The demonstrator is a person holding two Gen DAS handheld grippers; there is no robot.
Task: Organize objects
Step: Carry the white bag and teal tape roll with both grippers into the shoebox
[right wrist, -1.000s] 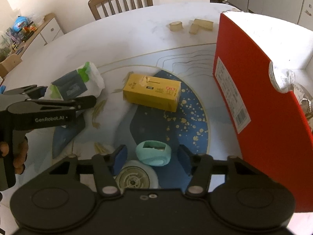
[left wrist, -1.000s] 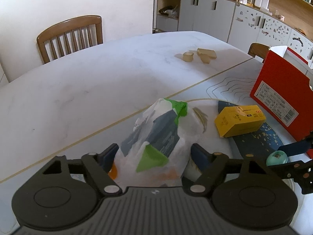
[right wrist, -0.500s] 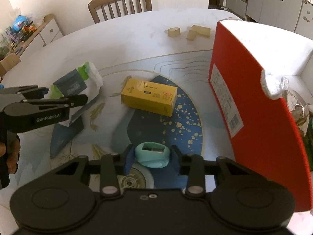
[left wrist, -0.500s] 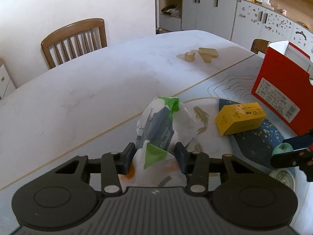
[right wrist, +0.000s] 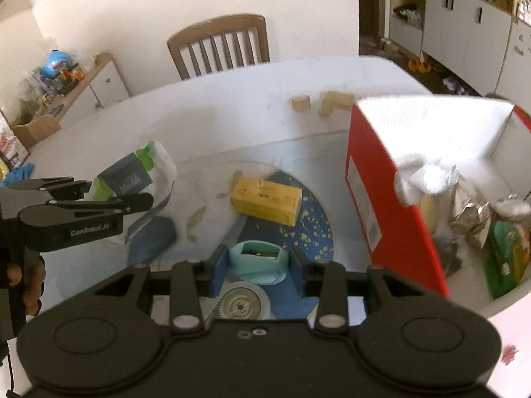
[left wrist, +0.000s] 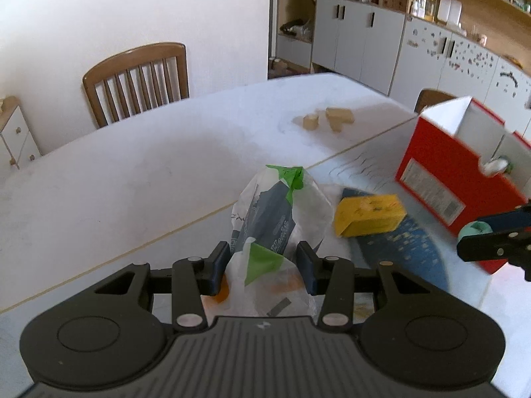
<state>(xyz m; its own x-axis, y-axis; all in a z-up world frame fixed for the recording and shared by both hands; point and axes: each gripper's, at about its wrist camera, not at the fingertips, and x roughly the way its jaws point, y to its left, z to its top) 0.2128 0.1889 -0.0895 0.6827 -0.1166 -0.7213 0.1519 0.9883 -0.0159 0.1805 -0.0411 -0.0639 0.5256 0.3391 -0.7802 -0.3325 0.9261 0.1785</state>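
Observation:
My left gripper (left wrist: 264, 265) is shut on a white plastic bag with green and grey print (left wrist: 275, 212) and holds it off the table; it also shows in the right wrist view (right wrist: 139, 174). My right gripper (right wrist: 259, 268) is shut on a teal correction-tape dispenser (right wrist: 260, 260), lifted above the mat, and it shows at the right edge of the left wrist view (left wrist: 478, 229). A yellow box (left wrist: 370, 214) lies on the blue speckled mat (right wrist: 318, 229). An open red box (right wrist: 391, 195) with white inside stands at the right and holds several packets.
Small wooden blocks (left wrist: 328, 119) lie at the far side of the white table (left wrist: 132, 172). A wooden chair (left wrist: 136, 79) stands behind it. Cabinets (left wrist: 365, 36) line the back wall.
Both grippers closed on their objects and lifted them. The bag and the teal dispenser now hang above the table, and both cameras sit higher than before.

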